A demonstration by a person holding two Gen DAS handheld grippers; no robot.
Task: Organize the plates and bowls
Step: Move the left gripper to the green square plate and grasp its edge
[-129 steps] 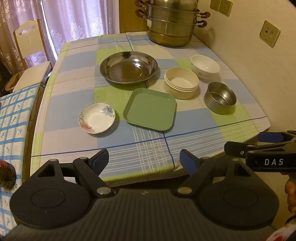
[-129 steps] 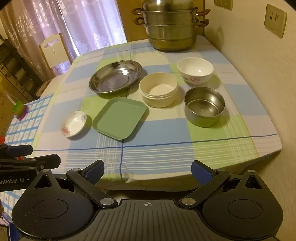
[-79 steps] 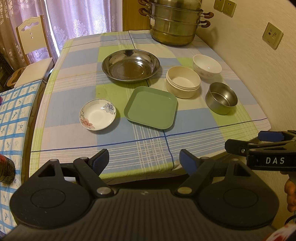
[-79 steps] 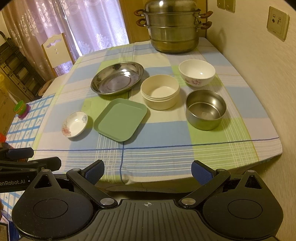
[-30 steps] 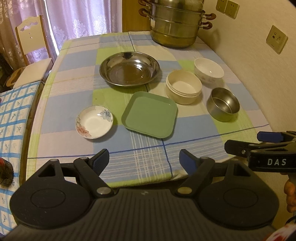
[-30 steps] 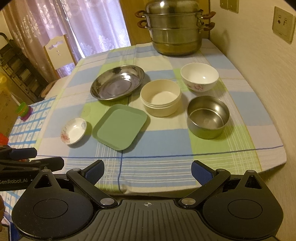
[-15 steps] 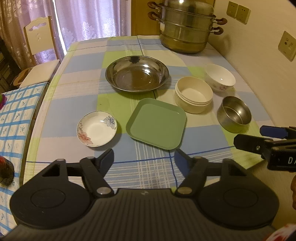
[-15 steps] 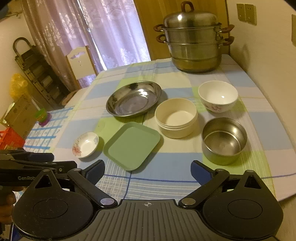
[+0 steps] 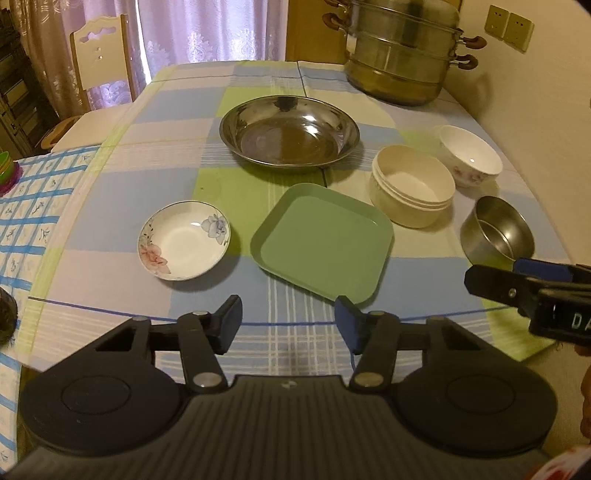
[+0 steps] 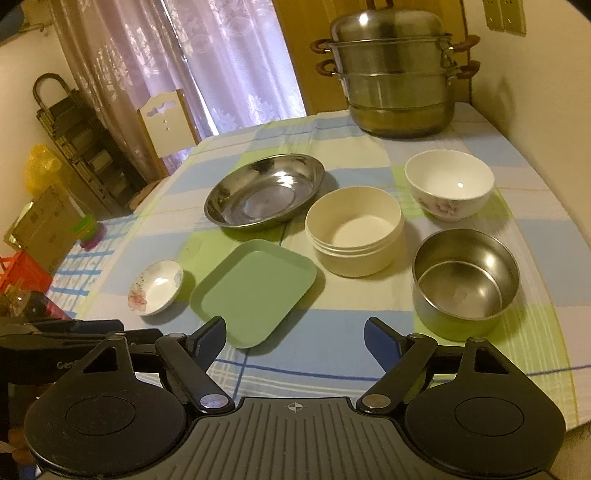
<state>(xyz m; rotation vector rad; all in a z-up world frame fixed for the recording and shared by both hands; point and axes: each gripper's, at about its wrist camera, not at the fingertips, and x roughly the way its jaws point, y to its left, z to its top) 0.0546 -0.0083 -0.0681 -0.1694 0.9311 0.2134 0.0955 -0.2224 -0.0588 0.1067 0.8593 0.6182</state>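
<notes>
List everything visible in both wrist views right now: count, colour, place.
table: 1, blue, green and white check cloth, under all the dishes
steamer pot: 1, steel, lidded, far end of the table by the wall
steel plate: 1, silver, far middle
cream bowl: 1, cream, centre, right of the steel plate
white floral bowl: 1, white, far right
steel bowl: 1, silver, near right
green plate: 1, pale green, square, near middle
small floral dish: 1, white, near left
chair: 1, cream, beyond the table
wall sockets: 2, on the wall by the steamer pot
left gripper: black, blue pads, jaws closing, nothing between them
right gripper: same, jaws closing, nothing between them
</notes>
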